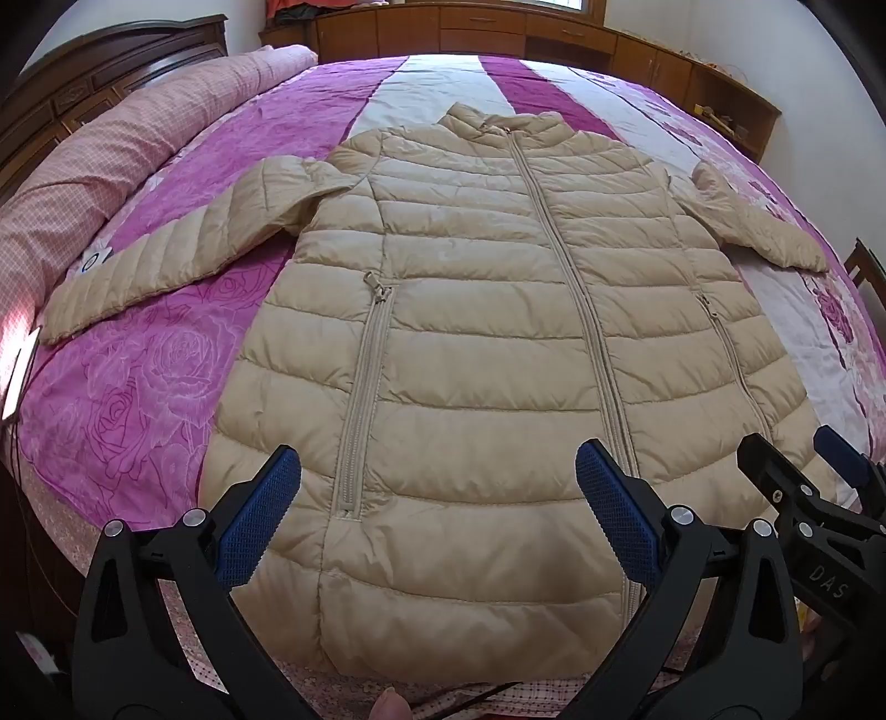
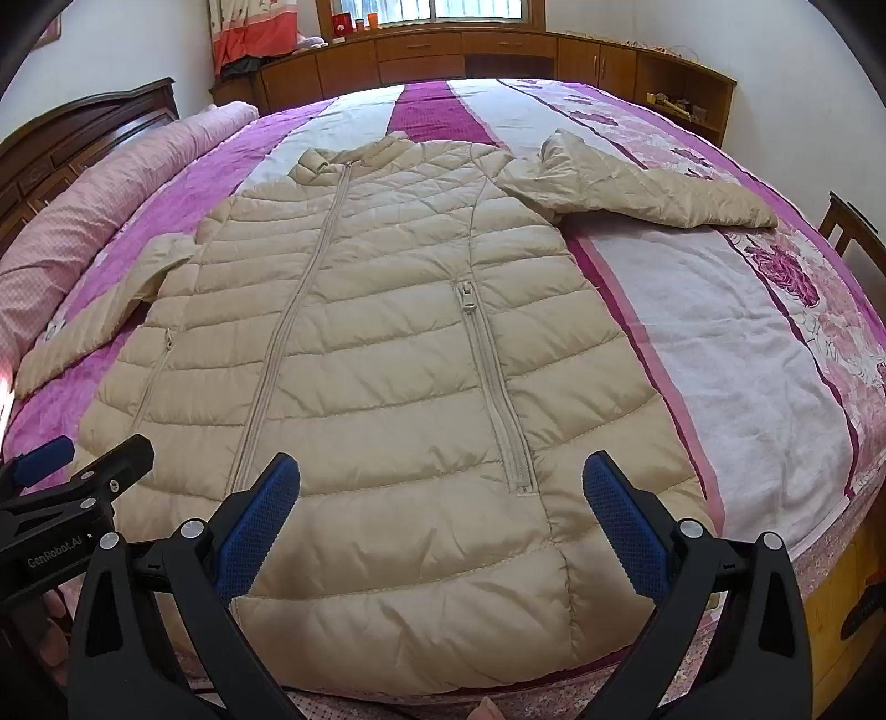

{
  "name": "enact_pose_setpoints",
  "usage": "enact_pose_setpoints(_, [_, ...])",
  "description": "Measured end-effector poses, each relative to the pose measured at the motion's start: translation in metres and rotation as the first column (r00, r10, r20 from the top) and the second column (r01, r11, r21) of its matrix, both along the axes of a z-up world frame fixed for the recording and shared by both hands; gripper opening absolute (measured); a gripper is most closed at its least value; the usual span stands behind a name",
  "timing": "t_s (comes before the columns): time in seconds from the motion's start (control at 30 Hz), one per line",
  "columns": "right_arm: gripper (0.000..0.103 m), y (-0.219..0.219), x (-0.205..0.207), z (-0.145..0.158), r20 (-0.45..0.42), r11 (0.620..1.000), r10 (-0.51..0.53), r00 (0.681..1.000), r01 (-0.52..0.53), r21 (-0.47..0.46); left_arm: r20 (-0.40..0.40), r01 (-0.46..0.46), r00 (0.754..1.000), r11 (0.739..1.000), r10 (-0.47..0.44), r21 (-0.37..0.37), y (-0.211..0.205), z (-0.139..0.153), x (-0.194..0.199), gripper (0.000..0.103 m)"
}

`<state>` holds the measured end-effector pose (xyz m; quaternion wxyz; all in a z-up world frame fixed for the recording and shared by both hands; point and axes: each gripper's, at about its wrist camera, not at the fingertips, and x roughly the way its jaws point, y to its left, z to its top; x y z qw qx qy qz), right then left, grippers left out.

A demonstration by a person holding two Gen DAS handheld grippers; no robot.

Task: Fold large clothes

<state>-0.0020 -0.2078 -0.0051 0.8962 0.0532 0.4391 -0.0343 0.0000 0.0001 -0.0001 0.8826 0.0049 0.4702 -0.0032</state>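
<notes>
Fingers: Holding both sets spread wide, I have nothing between the blue pads; the left gripper (image 1: 437, 498) and right gripper (image 2: 440, 504) hang above the hem, side by side and tilted down toward it.
Left gripper view: my pads frame the hem around the near pocket zip (image 1: 362, 399); the right gripper's black arm shows at the frame's right edge.
Right gripper view: my pads frame the hem beside the other pocket zip (image 2: 495, 382); the left gripper's arm shows at the lower left.
Handling: I judge the jacket (image 1: 487, 310) light, puffy and soft, with a smooth shell that may slide out of a shallow pinch; it will spring back, so folds need pressing down.
Where to grip: I would take the thin seamed edges, the hem corners or a cuff, not the fat quilted panels.
Looks: beige, quilted in horizontal bands, zipped shut up the middle to a stand collar (image 1: 501, 119), front side up.
Sleeves: one sleeve (image 1: 166, 255) runs out toward the pink roll (image 1: 111, 160); the other sleeve (image 2: 653, 188) angles out the opposite way.
Place: the jacket lies flat on the bed (image 2: 720, 310), on a magenta and white floral cover, hem nearest me, collar toward the far cabinets (image 2: 498, 50).
Progress: no fold made yet, by my reading.
</notes>
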Motion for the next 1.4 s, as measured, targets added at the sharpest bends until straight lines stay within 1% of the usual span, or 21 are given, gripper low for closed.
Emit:
enact_pose_setpoints(0.83, [0.098,0.001,0.000,0.000,-0.001,1.000,-0.002,1.000,0.002,-0.003,-0.005,0.002,1.000,1.000,-0.002,-0.002,0.000,0.000,0.000,0.099])
enact_pose_setpoints(0.9, [0.098,0.000,0.000,-0.001,-0.001,1.000,-0.004,1.000,0.004,-0.002,-0.009,0.004,1.000,1.000,-0.004,-0.002,0.000,-0.001,0.001,0.099])
enact_pose_setpoints(0.97, [0.098,-0.003,0.000,-0.001,-0.002,1.000,-0.008,1.000,0.008,-0.002,-0.012,0.003,1.000,1.000,-0.003,-0.004,0.003,-0.008,0.001,0.099])
enact_pose_setpoints(1.0, [0.098,-0.004,0.001,-0.001,-0.002,1.000,-0.011,1.000,0.011,-0.005,-0.013,0.003,1.000,1.000,-0.003,-0.004,0.003,-0.006,0.001,0.099])
enact_pose_setpoints(1.2, [0.098,-0.018,0.006,0.004,0.001,0.999,-0.042,0.999,0.042,0.001,-0.026,-0.009,1.000,1.000,0.009,-0.010,0.007,-0.004,0.011,0.099])
enact_pose_setpoints(1.3, [0.098,-0.024,0.008,0.009,0.011,0.999,-0.052,0.999,0.052,-0.003,-0.028,-0.032,0.999,0.999,0.031,-0.019,0.018,-0.001,0.020,0.099])
enact_pose_setpoints(1.4, [0.098,-0.028,0.012,0.012,0.012,0.998,-0.060,0.998,0.059,0.005,-0.027,-0.058,0.998,0.998,0.058,-0.010,0.034,0.002,0.036,0.099])
